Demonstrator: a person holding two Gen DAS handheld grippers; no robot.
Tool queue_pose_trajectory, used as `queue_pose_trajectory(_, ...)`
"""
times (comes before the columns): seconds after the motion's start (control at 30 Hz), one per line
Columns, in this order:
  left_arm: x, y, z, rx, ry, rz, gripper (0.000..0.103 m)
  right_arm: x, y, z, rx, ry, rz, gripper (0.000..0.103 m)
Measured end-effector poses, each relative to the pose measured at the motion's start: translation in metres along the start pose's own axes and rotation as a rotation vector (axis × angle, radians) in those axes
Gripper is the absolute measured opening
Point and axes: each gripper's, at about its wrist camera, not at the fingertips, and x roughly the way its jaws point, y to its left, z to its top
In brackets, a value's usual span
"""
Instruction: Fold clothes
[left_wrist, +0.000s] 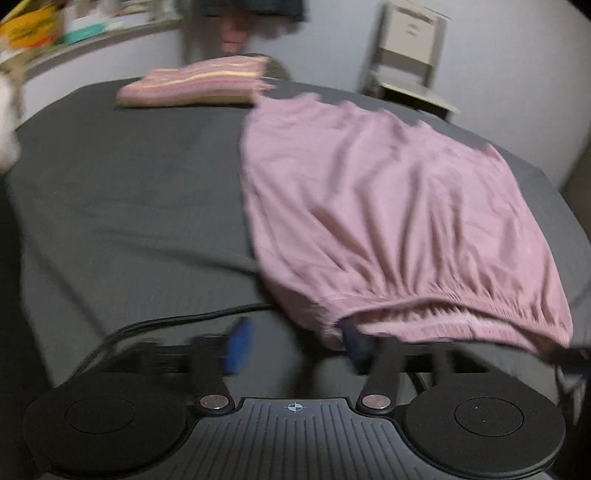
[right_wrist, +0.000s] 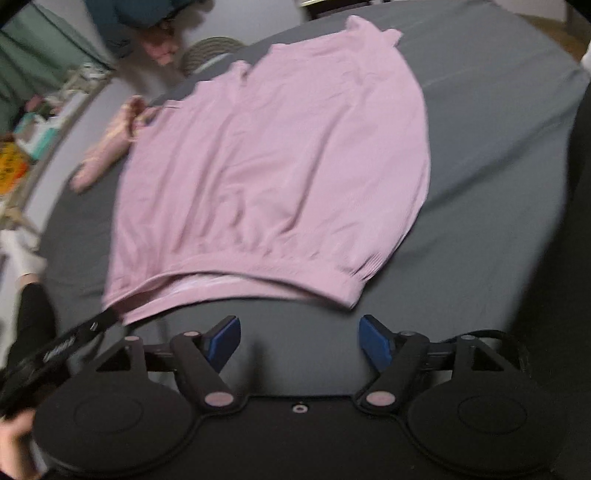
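Observation:
A pink garment (left_wrist: 388, 206) lies spread flat on the grey table (left_wrist: 129, 192), its gathered hem nearest me. My left gripper (left_wrist: 297, 345) is open at the hem's left corner; its right blue pad (left_wrist: 356, 347) is tucked just under the fabric edge, while the left pad sits on bare table. In the right wrist view the same garment (right_wrist: 273, 166) fills the middle. My right gripper (right_wrist: 299, 339) is open just short of the hem, with nothing between its pads. The left gripper's black finger (right_wrist: 99, 321) touches the hem's left corner there.
A folded pink and yellow striped cloth (left_wrist: 195, 85) rests at the table's far edge, also visible as the striped cloth (right_wrist: 107, 147). A pale chair (left_wrist: 410, 55) stands behind the table. A cluttered shelf (left_wrist: 44, 33) is at the far left. A hand (right_wrist: 14, 443) holds the left gripper.

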Motion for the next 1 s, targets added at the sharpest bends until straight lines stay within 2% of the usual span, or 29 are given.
queue_pose_trajectory(0.07, -0.013, 0.004, 0.002, -0.040, -0.075, 0.020, 0.075, -0.018, -0.005, 0.001, -0.015, -0.024, 0.051, 0.072)
queue_pose_trajectory(0.17, -0.034, -0.002, 0.005, -0.042, -0.211, -0.012, 0.075, -0.042, -0.025, 0.021, 0.003, -0.142, 0.104, 0.072)
queue_pose_trajectory(0.3, -0.041, -0.038, 0.009, 0.038, -0.291, -0.214, 0.075, -0.053, -0.071, 0.080, 0.092, -0.303, 0.055, 0.066)
queue_pose_trajectory(0.37, -0.033, -0.065, 0.007, 0.100, -0.280, -0.331, 0.075, -0.044, -0.097, 0.114, 0.170, -0.348, 0.049, 0.052)
queue_pose_trajectory(0.47, -0.016, -0.112, -0.001, 0.214, -0.257, -0.454, 0.075, -0.021, -0.130, 0.161, 0.257, -0.389, 0.054, 0.043)
queue_pose_trajectory(0.53, -0.007, -0.142, -0.009, 0.302, -0.251, -0.516, 0.075, -0.002, -0.142, 0.189, 0.268, -0.423, 0.053, 0.043)
queue_pose_trajectory(0.63, 0.003, -0.173, -0.024, 0.412, -0.247, -0.582, 0.075, 0.032, -0.159, 0.226, 0.290, -0.436, 0.078, 0.040)
queue_pose_trajectory(0.77, 0.013, -0.190, -0.045, 0.548, -0.235, -0.676, 0.075, 0.077, -0.174, 0.263, 0.280, -0.433, 0.092, 0.038)
queue_pose_trajectory(0.87, 0.018, -0.197, -0.050, 0.607, -0.246, -0.655, 0.075, 0.105, -0.184, 0.285, 0.280, -0.383, 0.076, 0.038)
queue_pose_trajectory(1.0, 0.023, -0.207, -0.045, 0.636, -0.263, -0.625, 0.074, 0.125, -0.184, 0.306, 0.271, -0.335, 0.114, 0.035)
